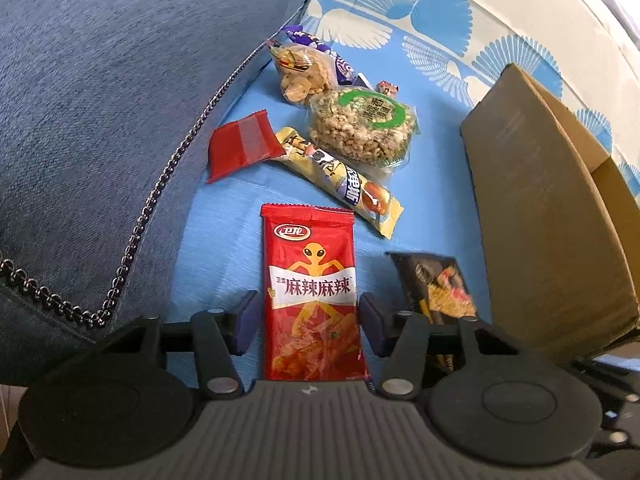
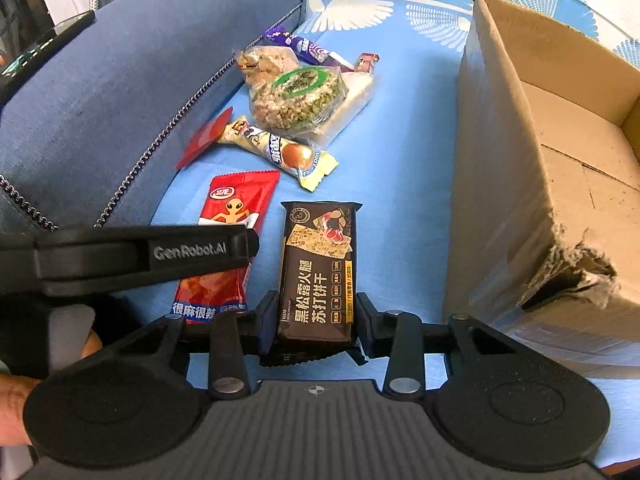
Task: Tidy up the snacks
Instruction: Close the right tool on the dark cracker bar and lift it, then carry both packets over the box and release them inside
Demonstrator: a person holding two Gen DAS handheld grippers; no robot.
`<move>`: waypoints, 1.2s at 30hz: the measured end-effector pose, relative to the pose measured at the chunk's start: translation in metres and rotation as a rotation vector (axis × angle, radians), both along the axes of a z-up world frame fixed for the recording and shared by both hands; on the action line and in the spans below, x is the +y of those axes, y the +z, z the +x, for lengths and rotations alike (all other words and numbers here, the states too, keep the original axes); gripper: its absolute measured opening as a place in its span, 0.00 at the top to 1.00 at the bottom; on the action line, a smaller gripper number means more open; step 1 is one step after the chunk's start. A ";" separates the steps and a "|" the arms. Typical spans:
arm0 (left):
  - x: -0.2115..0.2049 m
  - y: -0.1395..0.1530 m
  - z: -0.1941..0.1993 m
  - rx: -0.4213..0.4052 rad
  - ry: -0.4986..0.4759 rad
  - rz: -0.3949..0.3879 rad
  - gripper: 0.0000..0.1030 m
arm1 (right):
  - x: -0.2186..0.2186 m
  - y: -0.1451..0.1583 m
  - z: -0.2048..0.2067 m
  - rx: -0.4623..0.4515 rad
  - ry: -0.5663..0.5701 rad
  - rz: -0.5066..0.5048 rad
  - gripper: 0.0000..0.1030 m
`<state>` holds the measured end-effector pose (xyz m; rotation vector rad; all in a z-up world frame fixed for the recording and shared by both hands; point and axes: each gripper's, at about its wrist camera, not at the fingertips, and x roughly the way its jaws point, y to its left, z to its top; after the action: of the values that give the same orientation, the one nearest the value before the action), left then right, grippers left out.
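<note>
**Q:** Across the blue patterned bedsheet, what is biggest?

**A:** A dark blue fabric cushion with a metal chain trim fills the left side. An open brown cardboard box, torn at its near corner, stands on the right.

**Q:** And the snacks?

**A:** They lie between cushion and box. At the far end is a heap: a round puffed-rice cake in clear wrap with a green label, a clear bag of pale crunchy pieces, and a purple wrapper behind them. Nearer lie a long yellow snack stick and a plain red sachet, touching.

**Q:** What are the grippers doing?

**A:** The left gripper straddles a red spicy-strip packet printed with an orange alien; its fingers stand open, small gaps either side. The right gripper flanks a black rectangular soda-cracker packet, fingers right at its edges; I cannot tell if they are clamped. Both packets lie flat, side by side, just left of the box.
</note>
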<state>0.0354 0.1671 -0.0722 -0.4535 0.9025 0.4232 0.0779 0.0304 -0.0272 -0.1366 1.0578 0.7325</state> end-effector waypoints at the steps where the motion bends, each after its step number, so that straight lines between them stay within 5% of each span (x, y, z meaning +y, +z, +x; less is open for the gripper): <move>1: -0.001 0.000 0.000 0.003 -0.004 0.010 0.46 | -0.002 0.003 0.000 -0.001 0.000 0.009 0.60; 7: 0.000 0.002 -0.002 -0.017 0.006 0.013 0.56 | -0.015 0.023 -0.005 -0.035 0.006 0.062 0.60; 20: 0.018 0.029 -0.042 -0.349 0.041 -0.168 0.57 | -0.062 0.077 -0.008 -0.179 0.019 0.286 0.60; 30: 0.017 0.033 -0.049 -0.355 0.097 -0.320 0.57 | -0.112 0.104 0.021 -0.304 -0.077 0.471 0.60; 36: 0.002 0.055 -0.021 -0.377 0.116 -0.363 0.57 | -0.145 0.096 0.057 -0.272 -0.240 0.503 0.60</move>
<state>0.0139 0.1693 -0.0177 -0.8905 0.5859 0.2646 0.1351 -0.1149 0.0689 0.3114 0.5946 0.7170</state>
